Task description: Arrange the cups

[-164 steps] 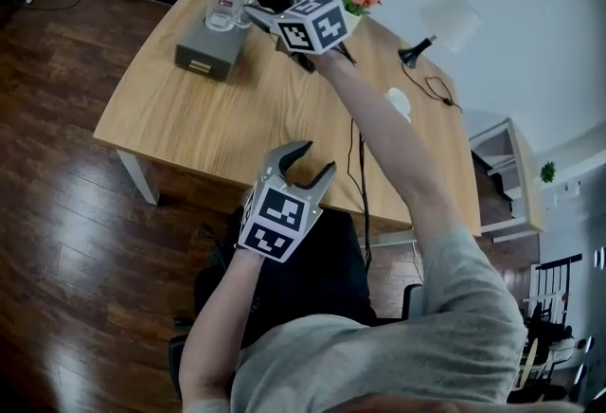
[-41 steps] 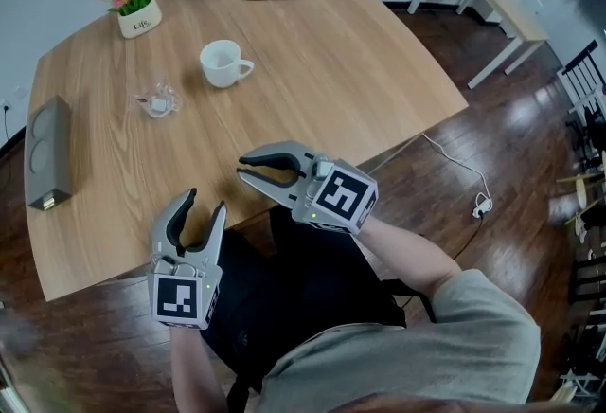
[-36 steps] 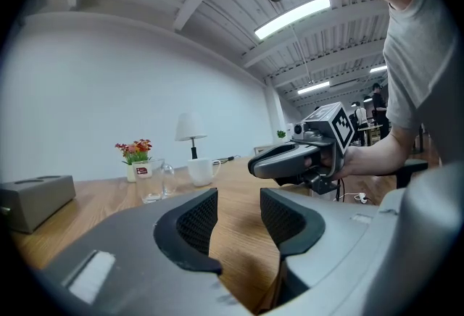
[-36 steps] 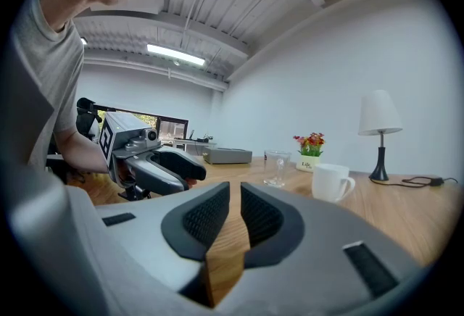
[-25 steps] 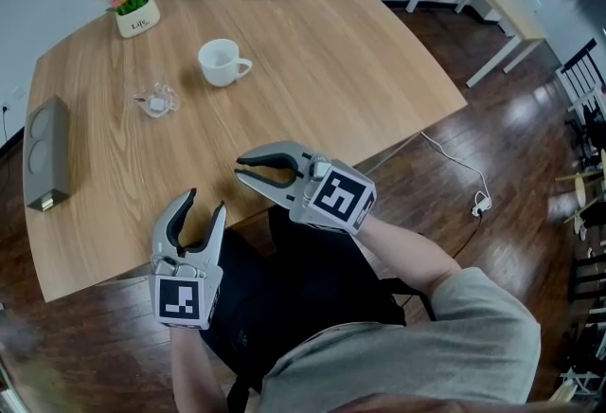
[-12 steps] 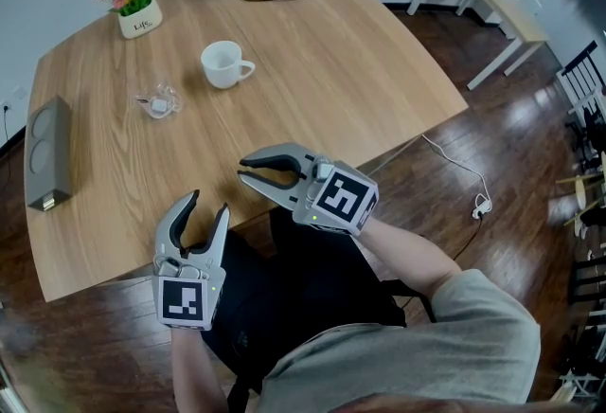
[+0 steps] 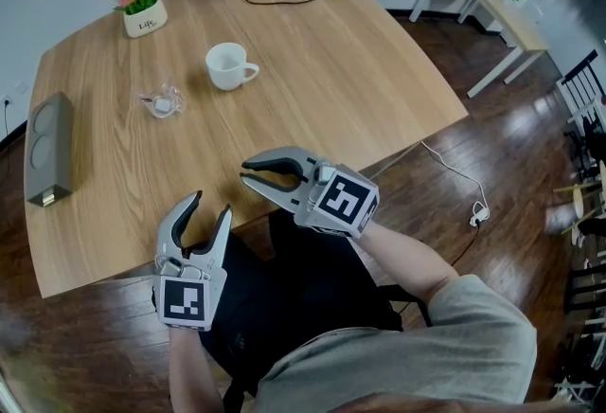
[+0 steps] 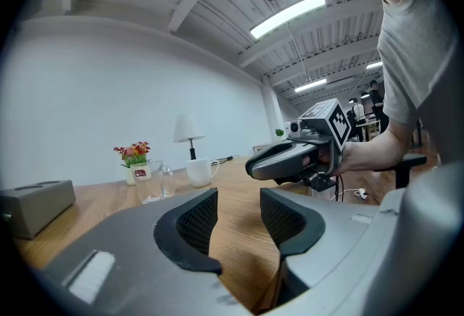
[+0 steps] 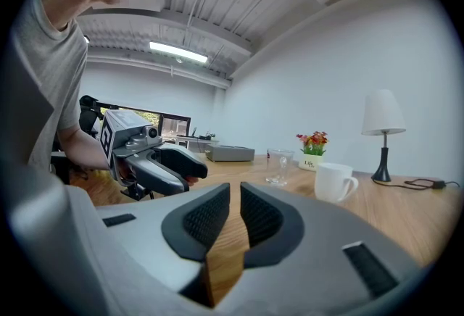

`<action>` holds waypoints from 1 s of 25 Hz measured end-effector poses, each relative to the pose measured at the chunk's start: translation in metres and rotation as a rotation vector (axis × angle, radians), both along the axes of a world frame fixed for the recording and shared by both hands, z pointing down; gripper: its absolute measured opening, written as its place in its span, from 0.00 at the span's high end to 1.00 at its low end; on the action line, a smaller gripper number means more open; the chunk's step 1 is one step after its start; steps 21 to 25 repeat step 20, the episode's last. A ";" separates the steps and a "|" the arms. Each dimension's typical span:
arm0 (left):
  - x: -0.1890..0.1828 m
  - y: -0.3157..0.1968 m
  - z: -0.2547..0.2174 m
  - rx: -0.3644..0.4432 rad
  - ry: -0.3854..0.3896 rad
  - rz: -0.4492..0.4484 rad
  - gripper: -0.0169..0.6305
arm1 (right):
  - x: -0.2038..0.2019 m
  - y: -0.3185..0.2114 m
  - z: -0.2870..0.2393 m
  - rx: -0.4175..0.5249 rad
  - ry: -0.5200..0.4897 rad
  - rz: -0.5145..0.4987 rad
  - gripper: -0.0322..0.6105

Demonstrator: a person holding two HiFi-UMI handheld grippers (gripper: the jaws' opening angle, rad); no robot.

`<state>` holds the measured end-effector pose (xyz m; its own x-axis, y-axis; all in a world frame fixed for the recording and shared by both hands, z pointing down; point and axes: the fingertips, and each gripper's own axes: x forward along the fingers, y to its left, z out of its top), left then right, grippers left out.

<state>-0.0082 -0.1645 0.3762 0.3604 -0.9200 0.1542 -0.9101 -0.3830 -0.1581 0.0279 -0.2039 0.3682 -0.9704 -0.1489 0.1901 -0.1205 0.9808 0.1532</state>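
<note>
White mug (image 7: 227,66) sits far up the bench (image 7: 379,70), glass cup (image 7: 163,101) just left of it. My right gripper (image 7: 244,170), fingers (image 7: 275,154) pressed together, is nearer the mug; left gripper (image 7: 209,205) fingers spread, empty.

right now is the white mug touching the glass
Apart. The head view shows a strip of bare table between the white mug and the glass.
</note>
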 end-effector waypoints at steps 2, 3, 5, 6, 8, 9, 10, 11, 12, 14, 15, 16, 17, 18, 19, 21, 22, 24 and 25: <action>0.000 0.001 0.002 -0.003 -0.006 0.003 0.68 | 0.000 0.000 0.003 0.008 0.003 0.000 0.88; 0.000 0.001 0.002 -0.007 -0.006 0.002 0.68 | 0.001 0.000 0.004 0.008 0.005 0.001 0.88; 0.000 0.001 0.002 -0.009 -0.005 0.000 0.68 | 0.000 0.000 0.003 0.004 0.006 0.001 0.88; 0.000 0.000 0.001 -0.006 -0.006 -0.001 0.68 | -0.001 0.000 0.002 0.005 0.006 0.001 0.88; 0.001 0.001 0.001 0.000 -0.012 0.000 0.68 | -0.001 0.001 0.002 0.012 0.008 -0.002 0.88; 0.001 0.001 0.002 -0.001 -0.016 0.003 0.68 | -0.001 0.001 0.002 0.014 0.009 -0.001 0.88; 0.002 0.001 0.003 -0.003 -0.019 0.005 0.68 | 0.000 0.001 0.003 0.013 0.012 0.000 0.88; 0.002 0.001 0.003 -0.005 -0.020 0.006 0.68 | 0.001 0.000 0.004 0.011 0.015 0.002 0.88; 0.002 0.001 0.002 -0.005 -0.017 0.006 0.68 | 0.001 -0.001 0.004 0.010 0.015 0.003 0.88; 0.001 0.000 0.001 -0.001 -0.014 0.004 0.68 | 0.000 -0.001 0.003 0.010 0.009 0.002 0.88; 0.000 0.000 0.001 0.000 -0.017 0.003 0.68 | -0.001 -0.001 0.003 0.012 0.008 0.001 0.88; 0.000 0.001 0.001 0.001 -0.022 0.003 0.68 | -0.002 -0.001 0.003 0.014 0.009 0.000 0.88; 0.000 0.001 0.002 0.002 -0.026 0.003 0.68 | -0.002 0.000 0.005 0.015 0.013 -0.001 0.88; 0.000 0.002 0.003 0.002 -0.028 0.002 0.68 | -0.002 0.001 0.006 0.016 0.017 -0.002 0.88; 0.001 0.002 0.004 0.001 -0.030 0.002 0.68 | -0.002 0.002 0.007 0.016 0.021 -0.003 0.88; 0.001 0.003 0.004 -0.001 -0.031 0.001 0.68 | -0.001 0.003 0.008 0.017 0.026 -0.004 0.88; 0.001 0.003 0.004 -0.001 -0.031 0.001 0.68 | -0.001 0.003 0.008 0.017 0.026 -0.004 0.88; 0.001 0.003 0.004 -0.001 -0.031 0.001 0.68 | -0.001 0.003 0.008 0.017 0.026 -0.004 0.88; 0.001 0.003 0.004 -0.001 -0.031 0.001 0.68 | -0.001 0.003 0.008 0.017 0.026 -0.004 0.88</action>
